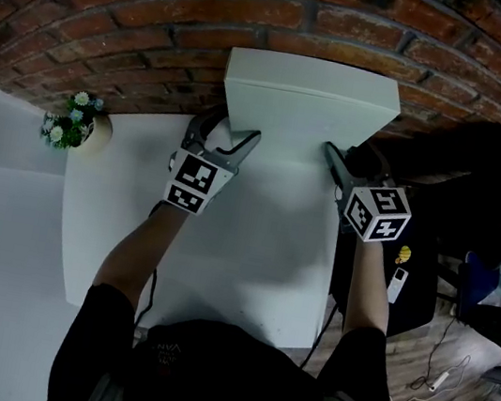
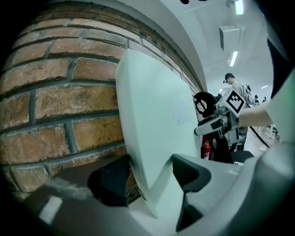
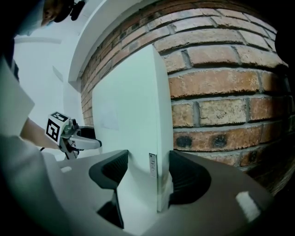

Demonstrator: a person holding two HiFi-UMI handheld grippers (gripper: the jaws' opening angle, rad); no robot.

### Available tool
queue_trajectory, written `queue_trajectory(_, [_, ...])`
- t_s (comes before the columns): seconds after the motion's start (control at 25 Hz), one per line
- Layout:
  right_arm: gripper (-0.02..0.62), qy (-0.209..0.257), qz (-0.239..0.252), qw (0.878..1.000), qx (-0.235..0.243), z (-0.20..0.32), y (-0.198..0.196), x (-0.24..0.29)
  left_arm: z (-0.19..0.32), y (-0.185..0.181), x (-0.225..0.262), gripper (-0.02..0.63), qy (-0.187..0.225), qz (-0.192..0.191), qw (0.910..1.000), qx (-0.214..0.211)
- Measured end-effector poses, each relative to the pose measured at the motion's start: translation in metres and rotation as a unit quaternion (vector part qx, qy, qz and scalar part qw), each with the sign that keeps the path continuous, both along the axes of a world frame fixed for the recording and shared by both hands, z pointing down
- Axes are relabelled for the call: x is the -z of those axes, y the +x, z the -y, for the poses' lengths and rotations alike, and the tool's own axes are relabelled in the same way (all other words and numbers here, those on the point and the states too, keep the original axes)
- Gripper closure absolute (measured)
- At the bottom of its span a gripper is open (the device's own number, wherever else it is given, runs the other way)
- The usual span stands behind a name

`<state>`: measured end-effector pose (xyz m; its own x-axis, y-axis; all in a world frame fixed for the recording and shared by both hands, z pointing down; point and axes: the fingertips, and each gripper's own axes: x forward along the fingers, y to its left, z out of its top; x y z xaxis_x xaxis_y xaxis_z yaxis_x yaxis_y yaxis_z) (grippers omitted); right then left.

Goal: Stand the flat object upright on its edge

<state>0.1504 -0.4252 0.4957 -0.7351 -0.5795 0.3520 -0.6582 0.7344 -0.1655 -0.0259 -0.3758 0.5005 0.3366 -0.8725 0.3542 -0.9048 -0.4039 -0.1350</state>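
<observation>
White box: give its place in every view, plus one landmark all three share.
Head view: white box top centre.
Left gripper view: white box centre, from upper middle nearly to the bottom.
Right gripper view: white box centre-left, tall, its narrow edge facing the camera.
Shared landmark: brick wall behind it.

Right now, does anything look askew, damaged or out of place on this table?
Nothing stands out. The box stands on edge by the wall, with the left gripper and right gripper shut on its sides. The flower pot stands at the table's corner.
</observation>
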Motion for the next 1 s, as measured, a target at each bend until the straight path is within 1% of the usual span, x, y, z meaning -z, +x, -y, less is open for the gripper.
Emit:
queue_trajectory(0.64, [0.311,0.021,0.002,1.000,0.000,0.018,-0.004,0.002,0.015,-0.003,-0.001,0.302,0.013,0.012,0.9997,0.014])
queue_trajectory(1.0, [0.311,0.022,0.002,1.000,0.000,0.022,-0.005,0.002,0.016,-0.002,-0.002,0.302,0.004,0.006,0.9998,0.018])
